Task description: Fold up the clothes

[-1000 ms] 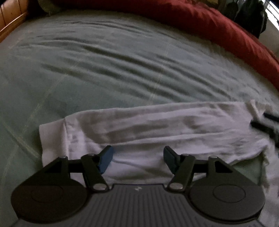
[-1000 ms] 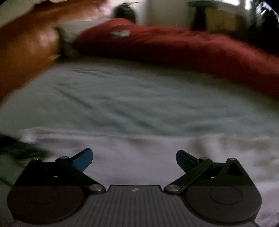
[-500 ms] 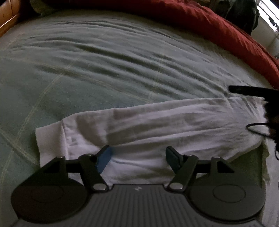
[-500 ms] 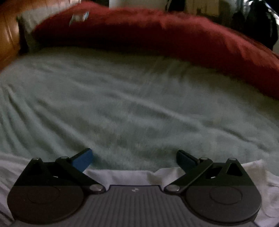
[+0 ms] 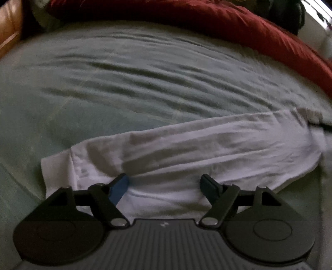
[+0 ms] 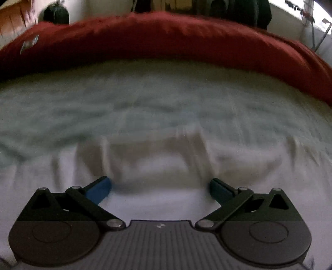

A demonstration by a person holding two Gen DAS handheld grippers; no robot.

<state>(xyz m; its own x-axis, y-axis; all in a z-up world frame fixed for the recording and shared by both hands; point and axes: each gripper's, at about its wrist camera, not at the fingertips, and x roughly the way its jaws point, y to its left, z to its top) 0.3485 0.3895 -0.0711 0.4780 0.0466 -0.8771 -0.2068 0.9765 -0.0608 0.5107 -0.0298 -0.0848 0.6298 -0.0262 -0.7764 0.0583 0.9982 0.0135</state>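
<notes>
A white garment [image 5: 197,147] lies folded into a long band across the near part of the bed, with a sleeve end at its left. My left gripper [image 5: 164,187] hovers open over the band's near edge, nothing between its blue-padded fingers. In the right wrist view the same white garment [image 6: 161,166] fills the near bed, blurred, with a raised fold in its middle. Over it my right gripper [image 6: 159,189] stands open and holds nothing.
A grey-green bedspread [image 5: 134,83] covers the bed beyond the garment. A red duvet [image 6: 166,39] is heaped along the far side. A wooden bed frame [image 5: 8,31] shows at the far left, dark hanging clothes [image 6: 238,10] behind.
The right gripper has swung back over the white garment, which now fills its near view. In the left view the other gripper's dark shape at right is gone; the left gripper barely shifted.
</notes>
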